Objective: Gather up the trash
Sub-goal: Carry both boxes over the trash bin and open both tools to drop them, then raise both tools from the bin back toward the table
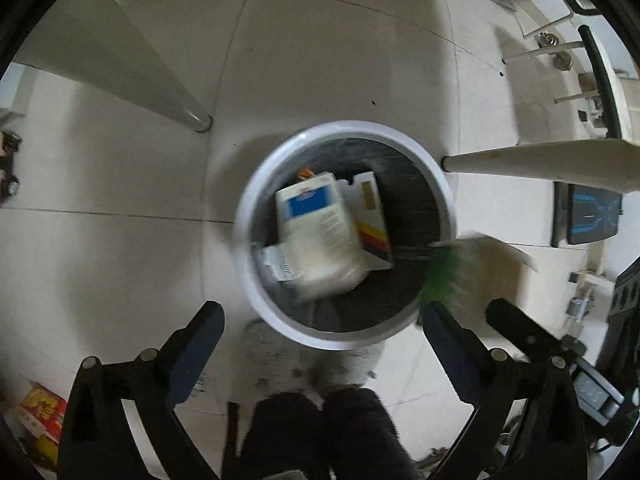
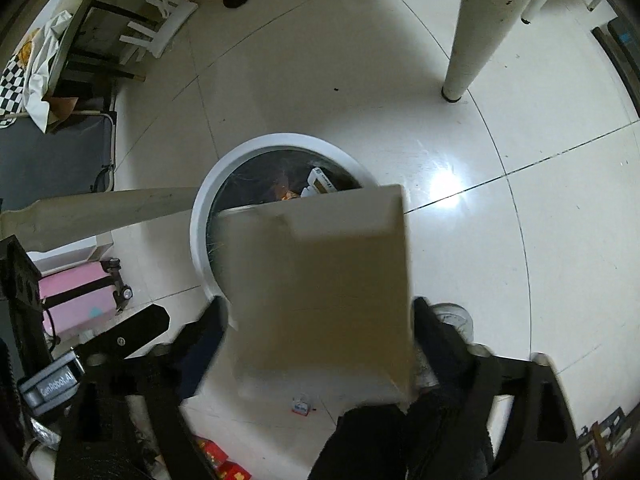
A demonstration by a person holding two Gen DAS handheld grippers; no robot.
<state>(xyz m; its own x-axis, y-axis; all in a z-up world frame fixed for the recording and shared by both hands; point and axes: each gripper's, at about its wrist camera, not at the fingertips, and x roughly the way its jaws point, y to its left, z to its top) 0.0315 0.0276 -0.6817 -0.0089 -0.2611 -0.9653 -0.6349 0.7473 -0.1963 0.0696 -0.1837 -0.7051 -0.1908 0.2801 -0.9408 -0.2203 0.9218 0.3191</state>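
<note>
**Box poised over the bin, other hand empty**

Black fingers of the left gripper (image 1: 322, 320) frame the bottom of the left wrist view, spread wide with nothing between them. Beyond them, on the pale glossy tile floor (image 1: 120, 168), stands the round trash bin (image 1: 244, 248), a white rim around a dark liner. Inside lie a blurred white carton with a blue panel (image 1: 316, 224) and a narrower striped box (image 1: 374, 220), both flat-sided cardboard. At the bin's right edge a smeared green-and-white shape (image 1: 452, 268) shows, too blurred to name. Dark trouser legs (image 1: 320, 432) stand just behind the bin.

From the right wrist view, the right gripper (image 2: 320, 312) is closed on a plain beige cardboard box (image 2: 324, 280), its fingers pressing the two side faces. The box looks matte, stiff and square-edged, and it is held directly above the near half of the bin (image 2: 200, 216), hiding much of the opening. That placement suggests it is lined up so that a release would drop it inside. A white table leg (image 2: 476, 28) stands well apart.
</note>
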